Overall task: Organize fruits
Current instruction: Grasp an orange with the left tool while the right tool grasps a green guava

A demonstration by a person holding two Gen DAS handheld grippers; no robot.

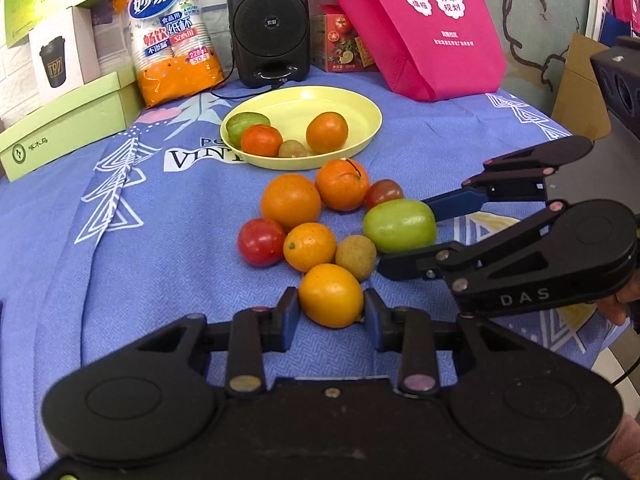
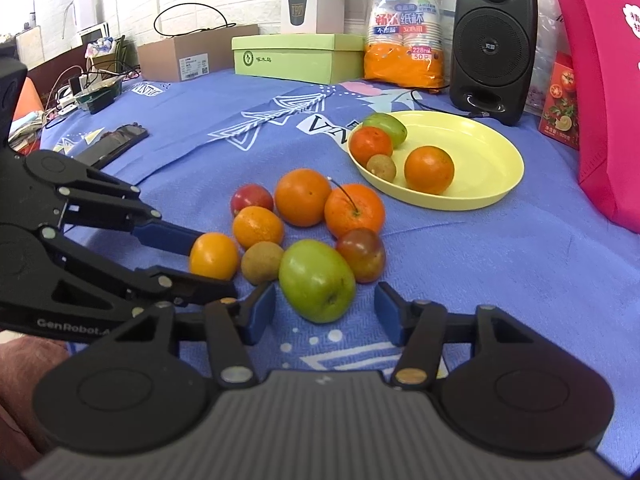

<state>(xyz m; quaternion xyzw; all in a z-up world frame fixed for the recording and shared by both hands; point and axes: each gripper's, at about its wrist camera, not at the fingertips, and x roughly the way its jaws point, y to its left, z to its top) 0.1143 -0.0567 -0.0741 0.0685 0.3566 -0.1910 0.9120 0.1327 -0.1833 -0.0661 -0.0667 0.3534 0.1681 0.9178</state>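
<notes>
Four fruits sit in the yellow plate (image 1: 360, 112): one green, two orange, one small brown. Eight more lie loose on the blue printed cloth (image 1: 120, 260) at the plate's 6 o'clock: four orange citrus, two red tomatoes, a brown longan-like fruit (image 1: 355, 257) and a green jujube-like fruit (image 2: 317, 285). The left gripper (image 1: 331, 307) has its blue pads clamped on the nearest orange-yellow citrus (image 1: 331, 295), which rests on the cloth. The right gripper (image 2: 325, 307) straddles the green fruit with its fingers apart; the left pad is close to it, and a clear gap shows at the right pad. Behind the plate, at 12 o'clock, stands a black speaker (image 1: 267, 20); at its 9 o'clock an orange pack of paper cups (image 1: 172, 32) and green boxes (image 1: 68, 120), at its 3 o'clock a pink bag (image 1: 432, 28). A white brick wall backs the table. The two grippers crowd the pile, nearly crossing.
</notes>
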